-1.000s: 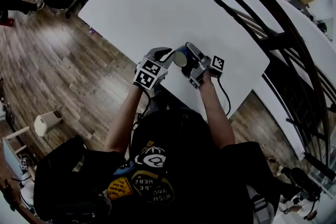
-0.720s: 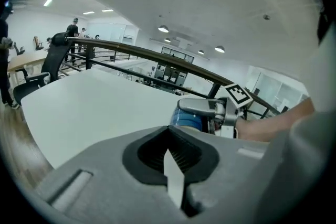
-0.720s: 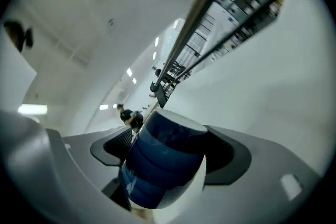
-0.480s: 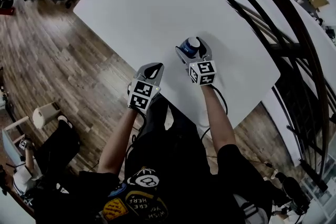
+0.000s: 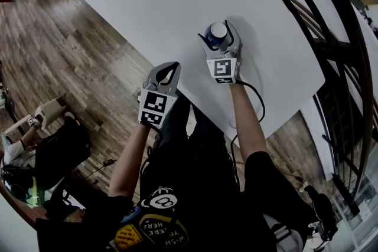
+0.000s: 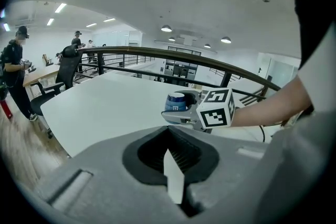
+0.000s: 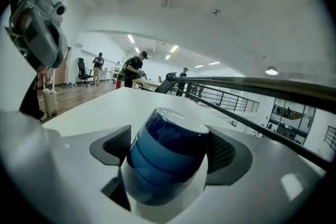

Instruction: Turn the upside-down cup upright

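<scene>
Nearest me, the left gripper (image 5: 170, 68) had drawn back to the near edge of the table (image 5: 153, 3). A second before, its jaws had stood apart right beside the cup (image 7: 167, 160). Now they were pressed together with nothing between them. I took that to mean the left had finished helping and let go.

Just beyond it, the right gripper (image 5: 220, 38) alone carried the cup, with one ribbed pad clamped on each side of the blue wall. A second earlier both grippers had been crowded around the cup close to my body, and it had lain on its side. By this moment the right gripper had carried it further out over the table and brought it on end, leaning a little. From the head view a pale round face showed on top. I judged that to be the mouth, though I could not be sure it was not the base. If it was the mouth, the turn itself was done and only setting down and releasing remained. No view showed me whether the cup's underside touched the table.

Farther off, the bare tabletop ran back to the dark railing (image 6: 157, 53).
</scene>
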A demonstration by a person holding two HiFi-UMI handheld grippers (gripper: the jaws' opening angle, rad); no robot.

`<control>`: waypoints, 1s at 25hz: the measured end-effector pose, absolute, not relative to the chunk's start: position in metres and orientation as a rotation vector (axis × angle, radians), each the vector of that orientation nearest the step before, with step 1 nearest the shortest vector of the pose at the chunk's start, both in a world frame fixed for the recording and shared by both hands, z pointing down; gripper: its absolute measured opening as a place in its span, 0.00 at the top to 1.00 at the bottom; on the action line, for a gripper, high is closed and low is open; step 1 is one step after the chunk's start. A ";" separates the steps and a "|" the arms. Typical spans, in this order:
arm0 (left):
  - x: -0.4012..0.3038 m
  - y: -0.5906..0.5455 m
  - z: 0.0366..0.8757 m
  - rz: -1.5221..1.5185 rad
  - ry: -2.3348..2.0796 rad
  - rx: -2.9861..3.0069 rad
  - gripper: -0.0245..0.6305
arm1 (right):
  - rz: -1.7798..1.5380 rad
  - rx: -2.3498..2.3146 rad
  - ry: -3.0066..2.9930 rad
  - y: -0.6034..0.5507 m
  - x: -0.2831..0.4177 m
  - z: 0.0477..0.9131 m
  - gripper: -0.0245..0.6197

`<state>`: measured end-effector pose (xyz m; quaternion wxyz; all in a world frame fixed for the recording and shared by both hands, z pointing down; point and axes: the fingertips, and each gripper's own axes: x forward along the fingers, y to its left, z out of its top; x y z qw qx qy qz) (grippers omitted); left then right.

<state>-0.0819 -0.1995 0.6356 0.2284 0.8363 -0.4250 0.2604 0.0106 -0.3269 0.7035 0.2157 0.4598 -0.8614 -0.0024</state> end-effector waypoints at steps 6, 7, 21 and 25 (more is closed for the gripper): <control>-0.080 -0.187 0.633 0.698 -1.135 2.284 0.96 | 0.041 1.203 -2.394 -0.305 0.008 0.710 0.27; -0.080 -0.186 0.631 0.687 -1.134 2.286 0.96 | 0.056 1.216 -2.401 -0.302 0.010 0.710 0.27; -0.052 -0.159 0.591 0.514 -1.041 2.361 0.96 | 0.461 1.673 -2.301 -0.177 0.077 0.587 0.96; -0.031 -0.149 0.564 0.494 -1.077 2.426 0.96 | 0.544 1.670 -2.299 -0.139 0.082 0.573 0.96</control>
